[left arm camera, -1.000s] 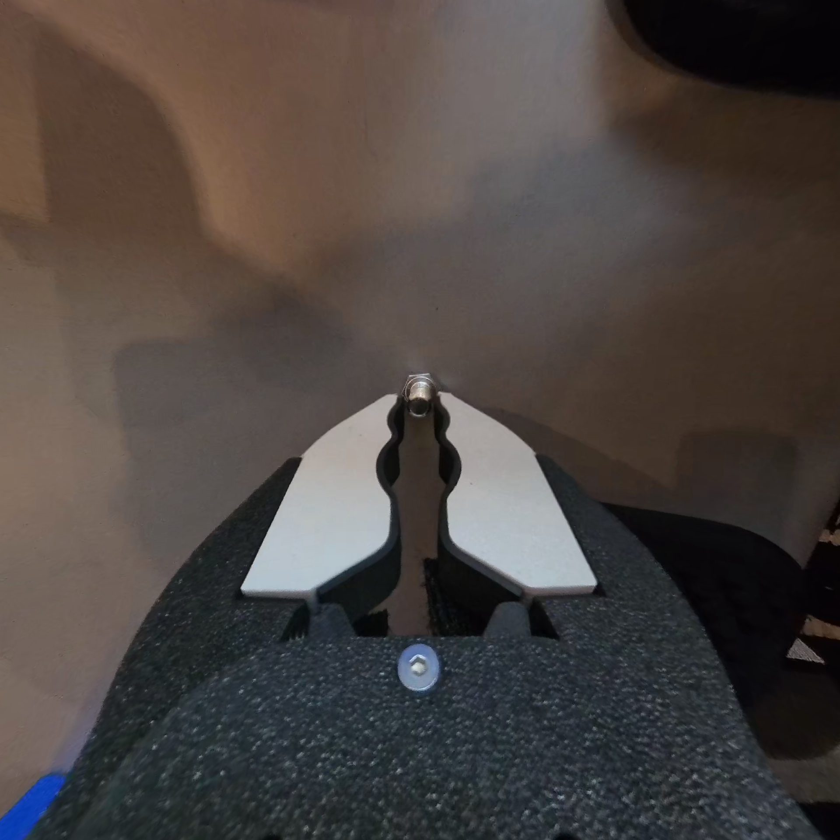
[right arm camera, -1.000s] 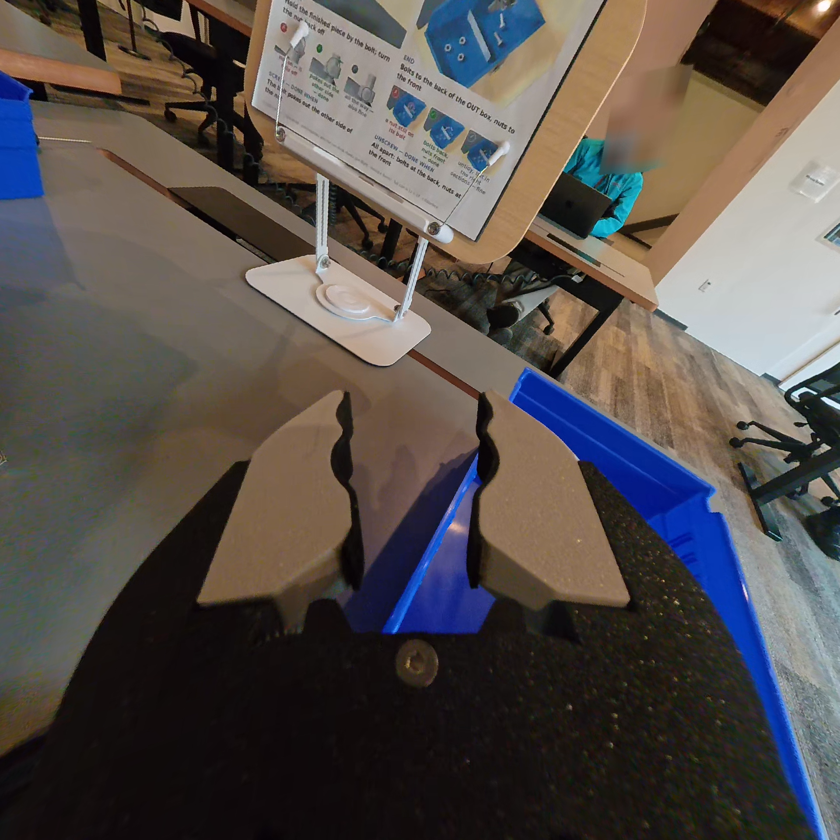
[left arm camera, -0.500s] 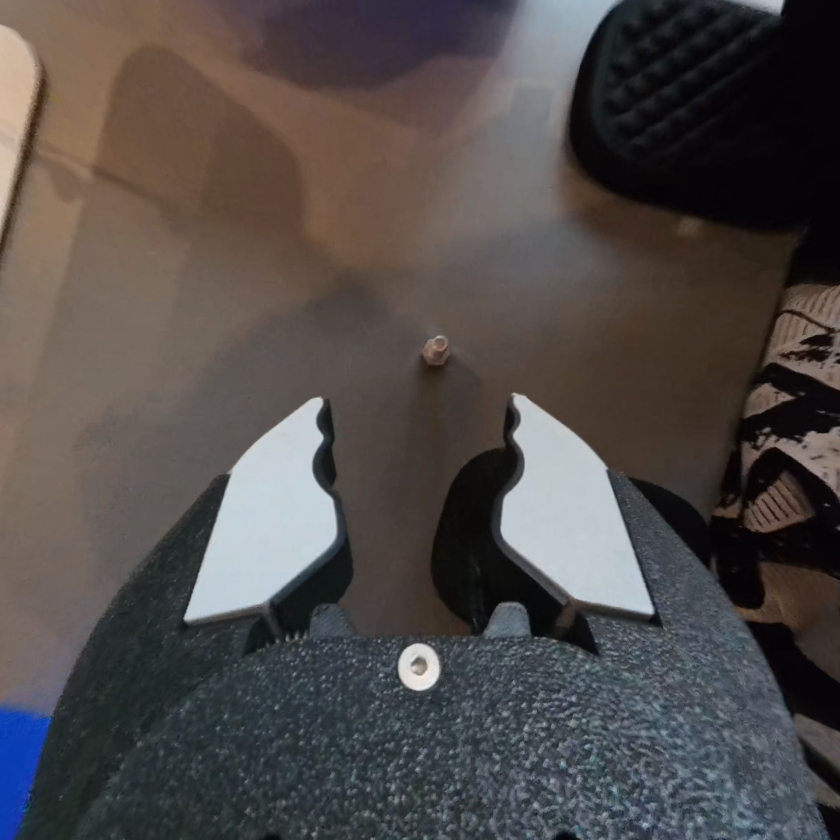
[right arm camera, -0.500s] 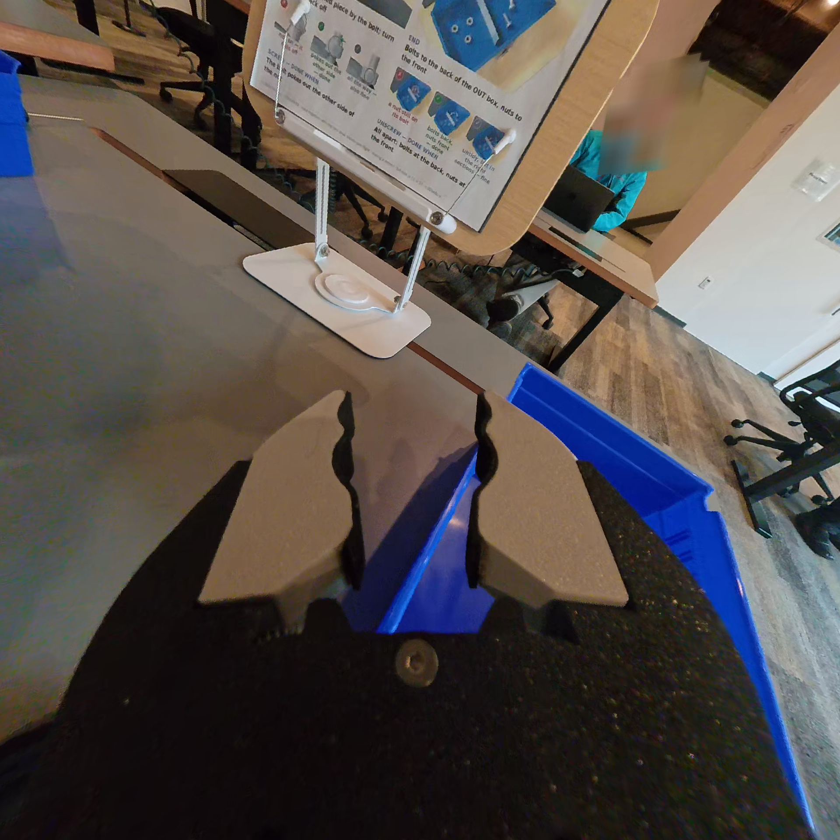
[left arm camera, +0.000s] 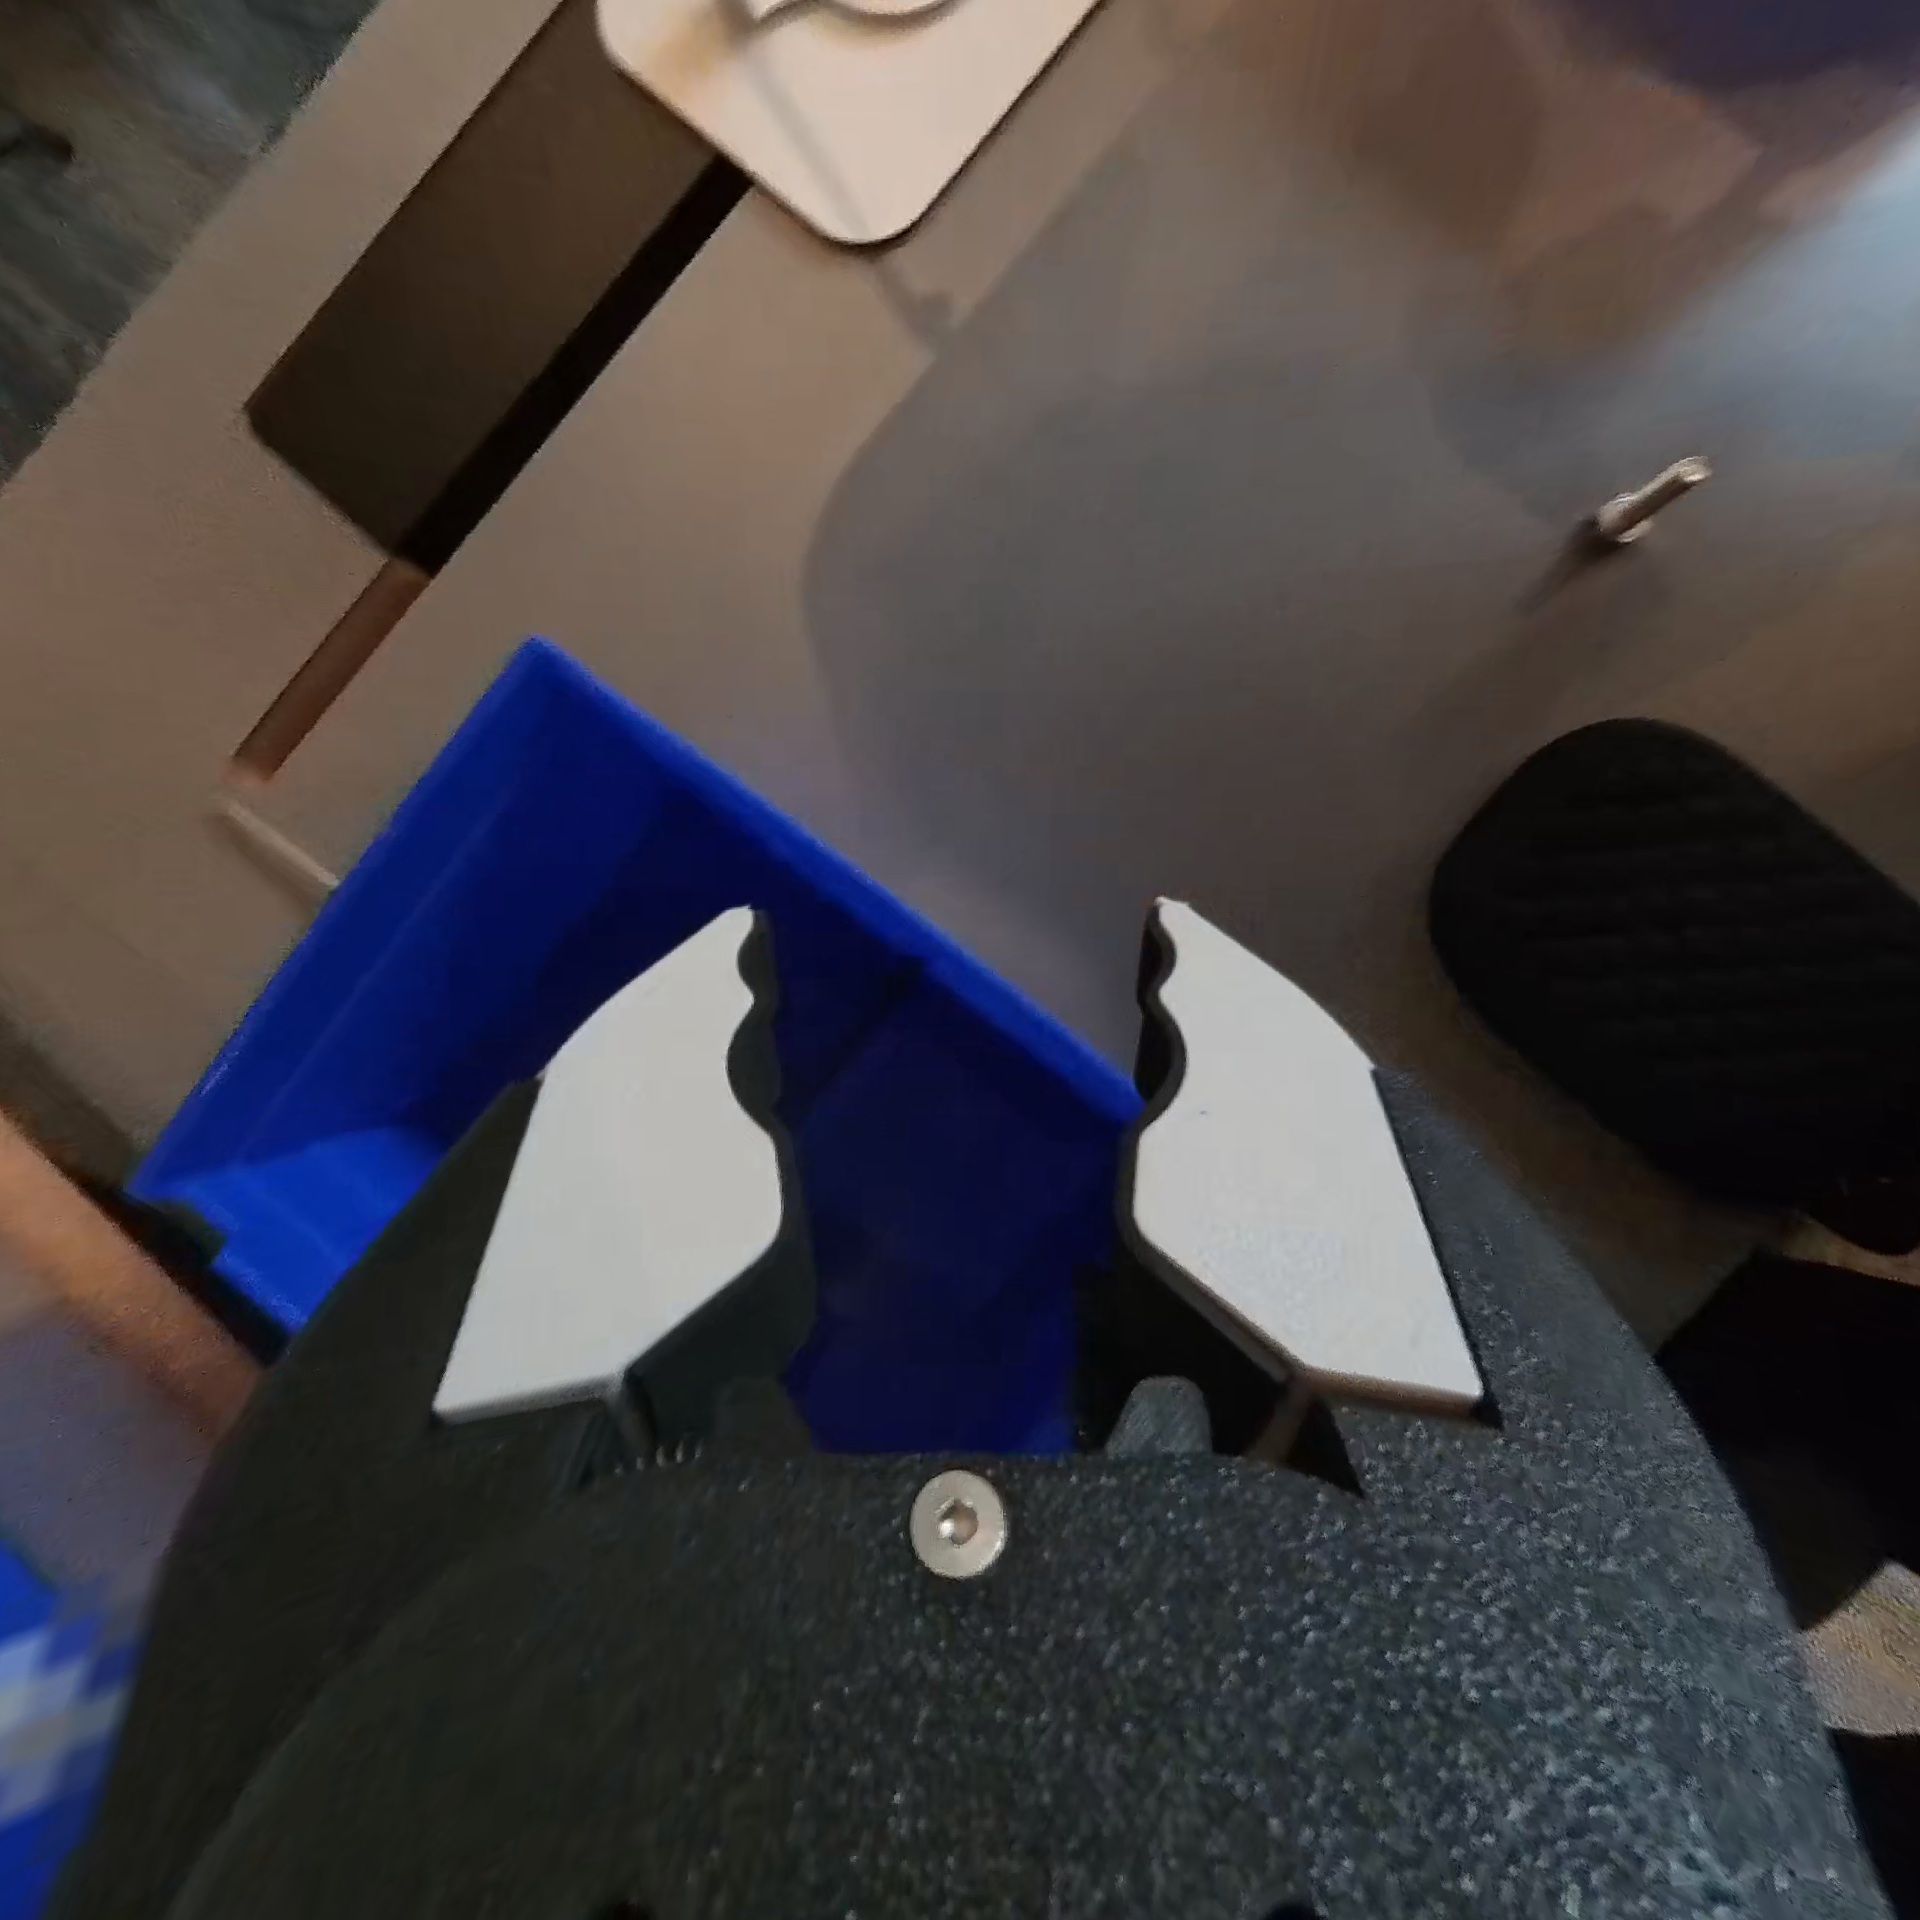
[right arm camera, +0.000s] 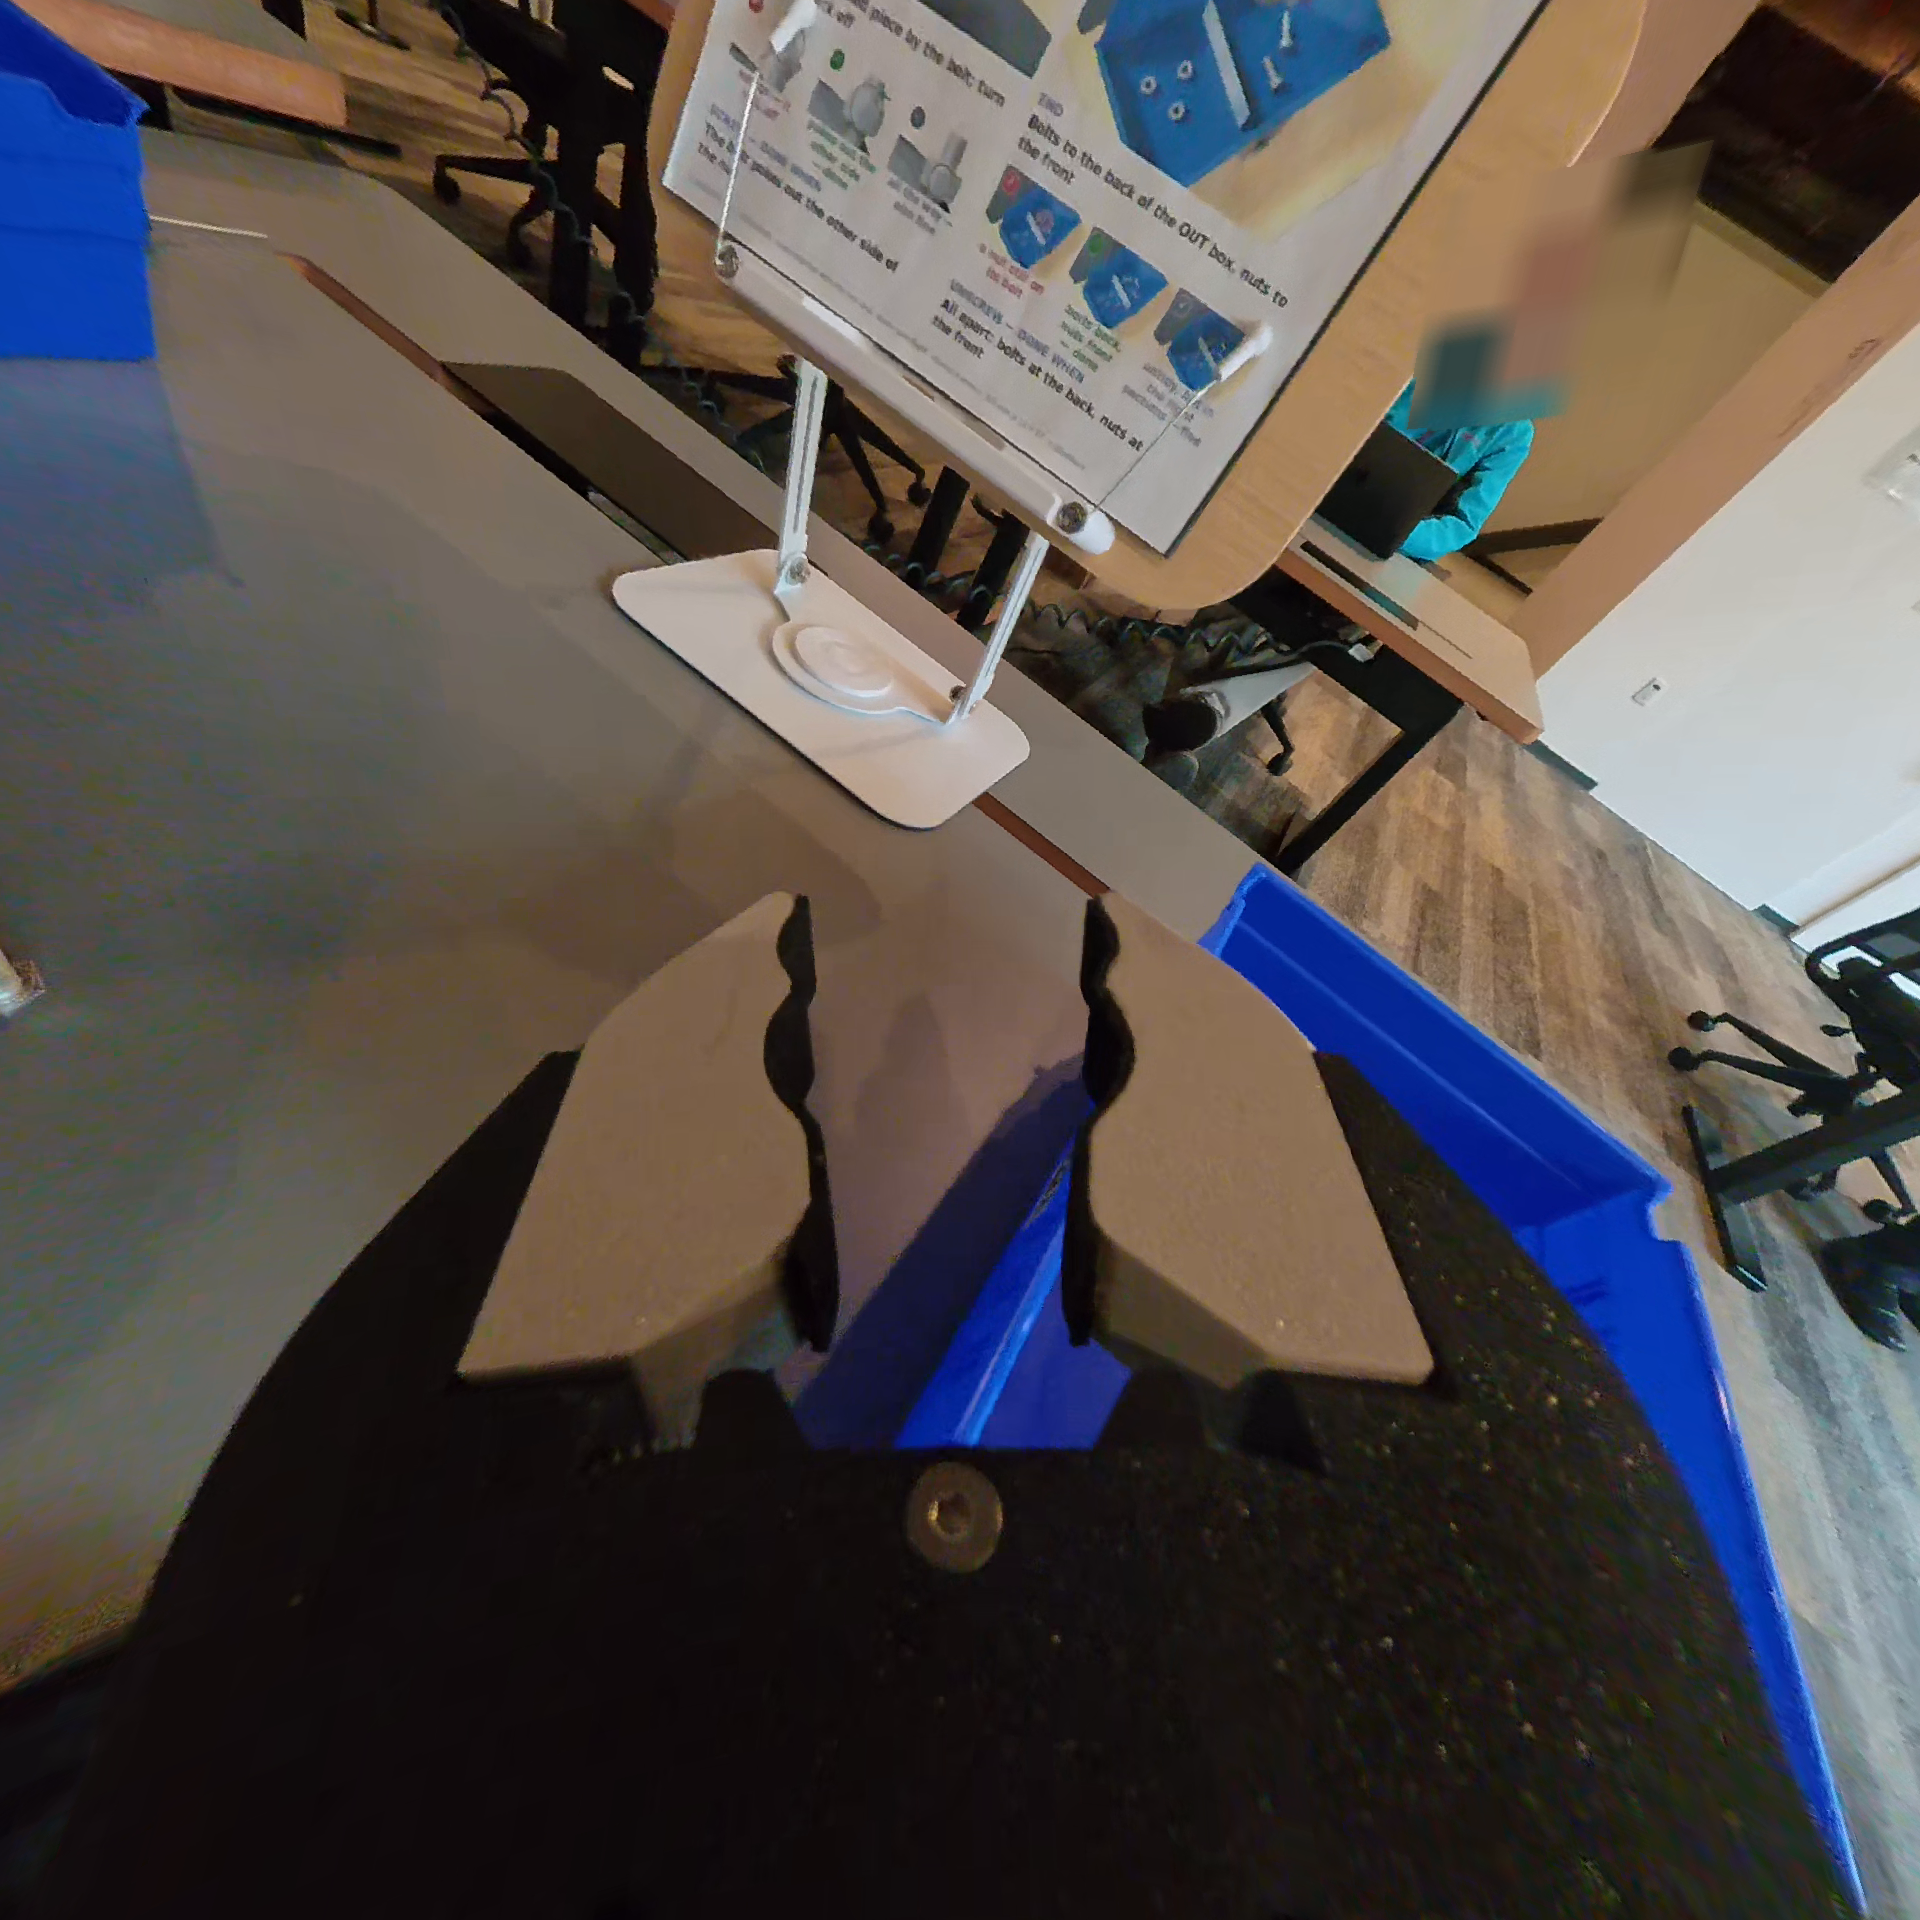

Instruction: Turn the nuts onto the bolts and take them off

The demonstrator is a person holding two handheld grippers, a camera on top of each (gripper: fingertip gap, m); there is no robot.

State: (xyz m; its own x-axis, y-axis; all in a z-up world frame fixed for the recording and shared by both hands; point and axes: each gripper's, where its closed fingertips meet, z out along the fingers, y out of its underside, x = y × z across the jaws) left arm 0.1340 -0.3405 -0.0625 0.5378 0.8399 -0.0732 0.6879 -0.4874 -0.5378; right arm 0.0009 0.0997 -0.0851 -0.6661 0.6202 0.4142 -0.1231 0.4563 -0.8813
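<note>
1. Left wrist view: left claw (left arm camera: 951, 925) stands wide open, pale grey finger plates spread apart, nothing between them
2. Below and between the plates sits a bright blue plastic bin (left arm camera: 582, 831); what shows of its inside is blurred, and I cannot tell whether anything lies in it
3. Small silver bolt with a nut on it (left arm camera: 1652, 511) lies on its side on the smooth grey counter (left arm camera: 1195, 582), up and to the right, well apart from the left claw and outside the bin; motion blur hides the threads
4. A black textured rounded pad (left arm camera: 1683, 966) shows at the right edge, over the counter; a white rounded base plate (left arm camera: 862, 104) lies on the counter at the top edge
5. Right wrist view: right claw (right arm camera: 945, 909) is also parted, a clear gap between its grey plates, gripping nothing
6. It hovers over the counter edge where the same kind of blue bin (right arm camera: 1455, 1101) sits; the bin's near wall shows through the gap
7. A small metallic piece (right arm camera: 16, 982) is cut off by the left edge of this view, resting on the counter; too little shows to tell what it is
8. A white stand holding a printed instruction sheet (right arm camera: 997, 208) stands on the counter ahead, just beyond the claw tips
9. Another blue bin (right arm camera: 62, 208) sits at far left; a person in a teal top (right arm camera: 1475, 468) sits at a desk behind
</note>
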